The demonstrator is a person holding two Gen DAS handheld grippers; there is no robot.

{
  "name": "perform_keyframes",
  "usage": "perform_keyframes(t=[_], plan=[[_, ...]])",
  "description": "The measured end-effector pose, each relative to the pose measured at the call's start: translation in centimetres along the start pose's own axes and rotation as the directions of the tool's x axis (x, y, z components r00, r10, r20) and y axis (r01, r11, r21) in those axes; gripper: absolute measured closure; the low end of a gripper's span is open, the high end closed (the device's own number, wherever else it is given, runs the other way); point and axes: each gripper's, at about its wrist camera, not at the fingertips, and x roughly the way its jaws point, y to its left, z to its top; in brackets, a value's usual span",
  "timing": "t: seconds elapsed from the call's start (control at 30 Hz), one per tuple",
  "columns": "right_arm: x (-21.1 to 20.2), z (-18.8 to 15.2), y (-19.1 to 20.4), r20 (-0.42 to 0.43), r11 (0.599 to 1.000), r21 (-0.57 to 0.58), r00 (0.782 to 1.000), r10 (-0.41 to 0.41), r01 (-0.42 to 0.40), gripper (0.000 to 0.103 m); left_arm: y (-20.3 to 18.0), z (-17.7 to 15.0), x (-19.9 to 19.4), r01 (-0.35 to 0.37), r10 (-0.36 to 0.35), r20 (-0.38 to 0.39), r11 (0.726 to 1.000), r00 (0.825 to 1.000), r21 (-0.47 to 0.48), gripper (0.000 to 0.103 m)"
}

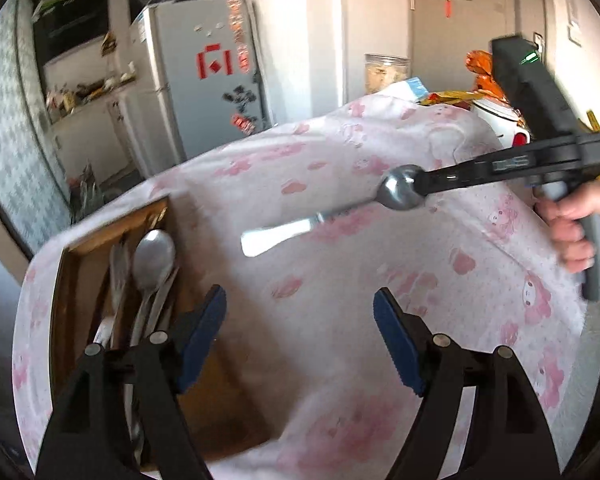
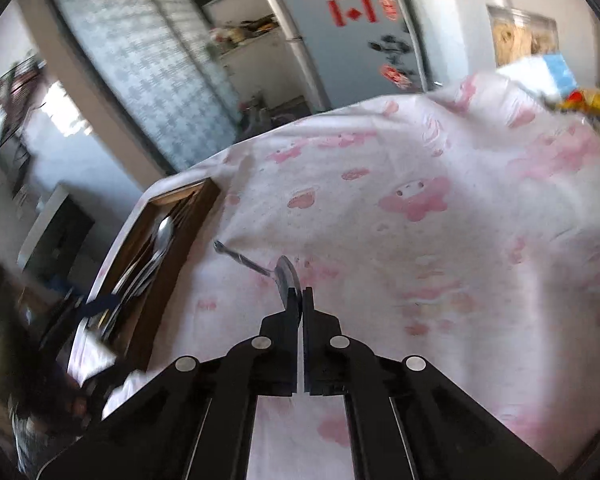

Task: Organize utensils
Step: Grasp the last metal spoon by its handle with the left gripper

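In the right wrist view our right gripper sits low in the centre of the frame, its fingers pressed together on the bowl of a spoon; the handle sticks out toward the left, above the pink-patterned cloth. In the left wrist view the spoon hangs at centre right. Our left gripper is spread wide with nothing between its fingers, just right of the wooden tray at lower left, where other cutlery lies.
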Motion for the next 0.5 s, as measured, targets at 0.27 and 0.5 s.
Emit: perform_keyframes(t=[0.27,0.5], plan=[[-5.2,0.4,-0.2,0.031,0.994,-0.031,0.994,0.109,-0.108,0.101,-4.9,1.5,3.2,0.12,-0.116,-0.052,0.988,0.992,0.092,0.026],[-4.8,2.0,0.5,0.047,0.992,-0.011,0.991,0.124,-0.124,0.1,-5.2,1.0,2.6,0.171,-0.163,-0.112,0.983,0.98,0.063,0.092]])
